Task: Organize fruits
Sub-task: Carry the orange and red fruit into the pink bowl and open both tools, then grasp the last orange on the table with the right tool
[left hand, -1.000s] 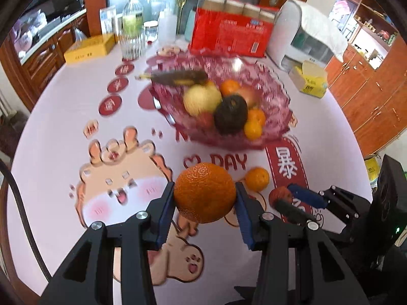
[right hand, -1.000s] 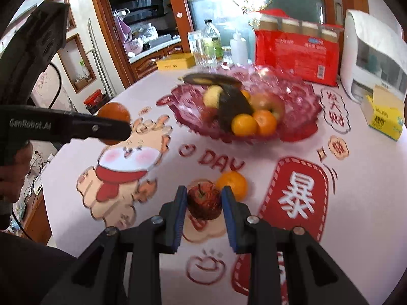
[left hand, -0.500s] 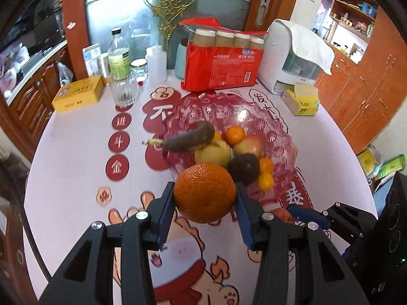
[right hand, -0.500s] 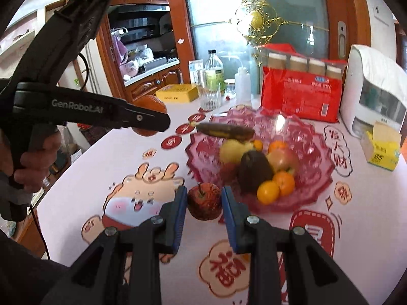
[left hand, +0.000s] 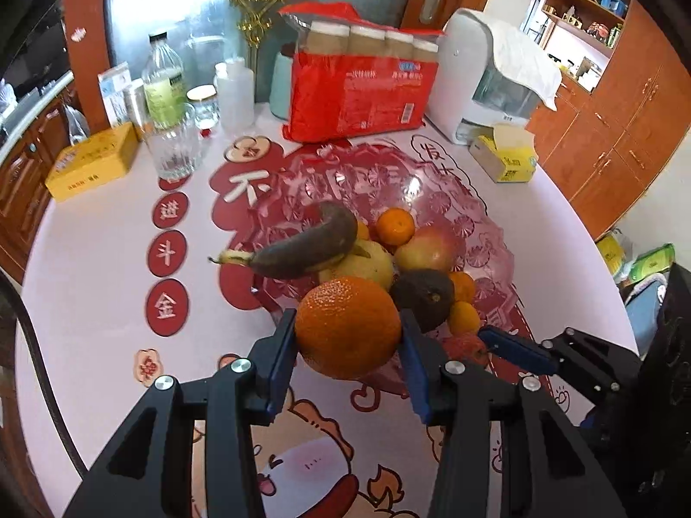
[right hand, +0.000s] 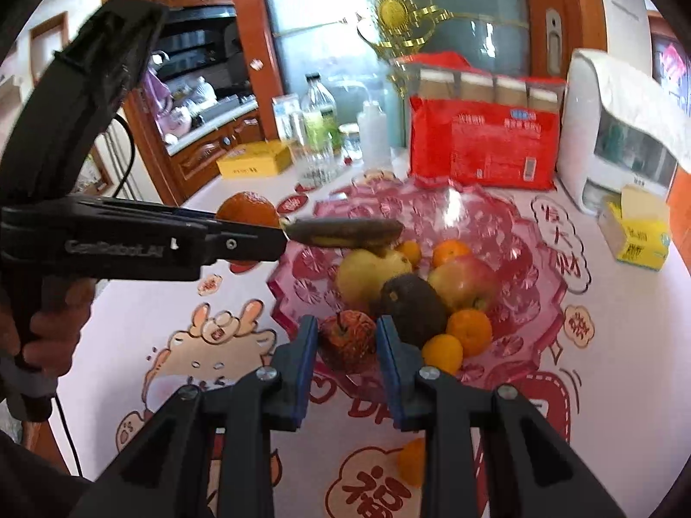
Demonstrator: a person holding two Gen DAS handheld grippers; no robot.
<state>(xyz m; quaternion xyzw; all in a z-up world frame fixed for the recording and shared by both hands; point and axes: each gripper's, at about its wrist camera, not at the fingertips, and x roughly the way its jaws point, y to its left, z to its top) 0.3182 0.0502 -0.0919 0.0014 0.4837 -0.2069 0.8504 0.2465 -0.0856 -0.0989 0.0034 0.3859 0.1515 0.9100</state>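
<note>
Here, left gripper (left hand: 349, 360): its blue-padded fingers (left hand: 283, 360) are clamped on a large round orange (left hand: 347, 327), held in the air at the near rim of the bowl.
Right gripper (right hand: 347, 356): its fingers are closed around a small wrinkled red apple (right hand: 349, 339), which hangs over the near edge of the bowl.
Fruit bowl: a wide pink cut-glass bowl (left hand: 483, 216) stands on the round table with its printed white-and-red cartoon tablecloth (left hand: 86, 267).
Bowl contents: a blackened banana (left hand: 298, 246) lies across a yellow pear (left hand: 367, 261); beside them sit a red-yellow apple (left hand: 425, 248), a dark avocado (left hand: 425, 298) and several small tangerines (left hand: 395, 225).
Loose fruit: one small tangerine (right hand: 410, 459) lies on the cloth below the right gripper, outside the bowl.
Behind the bowl: a red pack of paper cups (left hand: 360, 95), a clear bottle (left hand: 162, 82), a yellow box (left hand: 93, 164) and a white appliance (left hand: 479, 82).
Person: a hand (right hand: 47, 323) grips the left tool's handle.
</note>
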